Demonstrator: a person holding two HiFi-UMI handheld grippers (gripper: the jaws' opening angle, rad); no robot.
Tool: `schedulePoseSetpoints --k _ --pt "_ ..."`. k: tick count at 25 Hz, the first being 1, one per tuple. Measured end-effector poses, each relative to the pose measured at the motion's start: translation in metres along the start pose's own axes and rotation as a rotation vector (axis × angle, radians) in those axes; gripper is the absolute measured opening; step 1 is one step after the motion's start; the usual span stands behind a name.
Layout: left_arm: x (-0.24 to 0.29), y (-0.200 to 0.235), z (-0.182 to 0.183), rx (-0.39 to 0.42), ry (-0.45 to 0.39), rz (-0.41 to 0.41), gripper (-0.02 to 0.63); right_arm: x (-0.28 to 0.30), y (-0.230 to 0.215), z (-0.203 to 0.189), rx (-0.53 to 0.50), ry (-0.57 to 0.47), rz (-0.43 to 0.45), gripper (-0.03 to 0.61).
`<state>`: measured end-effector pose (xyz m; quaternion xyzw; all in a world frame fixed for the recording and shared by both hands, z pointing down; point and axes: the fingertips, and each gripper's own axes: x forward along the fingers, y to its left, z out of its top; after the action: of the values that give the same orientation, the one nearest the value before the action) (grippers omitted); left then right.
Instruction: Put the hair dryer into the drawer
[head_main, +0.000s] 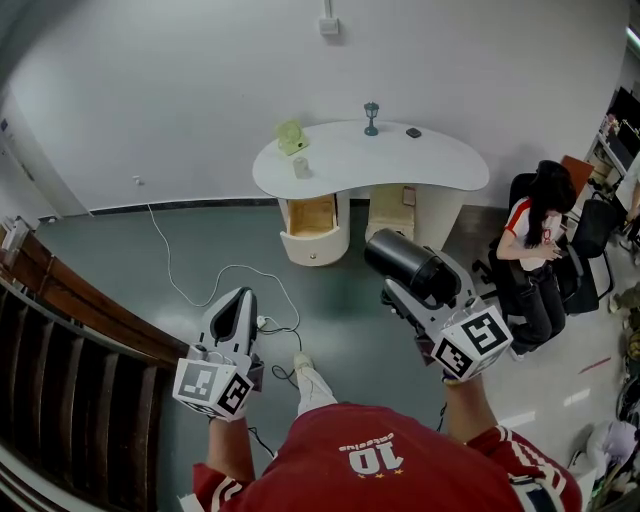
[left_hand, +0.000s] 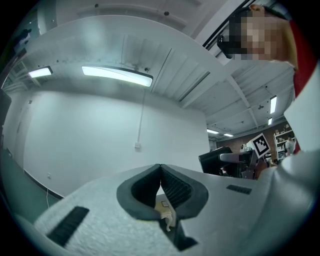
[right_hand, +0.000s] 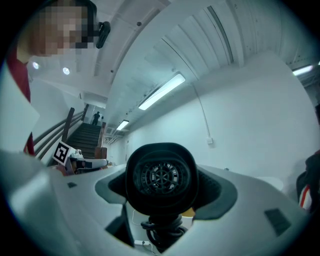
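We have the hair dryer (right_hand: 161, 177) clamped in our right gripper (head_main: 418, 298), apart from the open drawer (head_main: 313, 228). It is matte black with a round barrel, a grille end and a coiled cord. The left gripper (left_hand: 160, 169) has its jaws pressed together, empty. The drawer has a curved white front and wood inside.

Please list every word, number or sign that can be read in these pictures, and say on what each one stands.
"10": white print on the person's red shirt, head view.
Small curved print next to that number: too blurred to read.
Left marker cube and right marker cube: black square patterns only, no letters.
Nothing else can be read.
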<state>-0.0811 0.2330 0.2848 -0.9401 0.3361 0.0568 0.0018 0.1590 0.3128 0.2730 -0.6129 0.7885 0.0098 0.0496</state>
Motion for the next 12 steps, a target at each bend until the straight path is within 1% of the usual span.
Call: schedulePoseSetpoints --k 8,12 --pt "0.027 0.040 -0.010 -0.028 0.025 0.023 -0.002 0.054 -0.013 -0.010 0.004 0.041 0.014 0.351" --pt "0.049 0.066 -0.017 -0.033 0.033 0.030 -0.002 0.094 -0.022 -0.021 0.010 0.067 0.031 0.351"
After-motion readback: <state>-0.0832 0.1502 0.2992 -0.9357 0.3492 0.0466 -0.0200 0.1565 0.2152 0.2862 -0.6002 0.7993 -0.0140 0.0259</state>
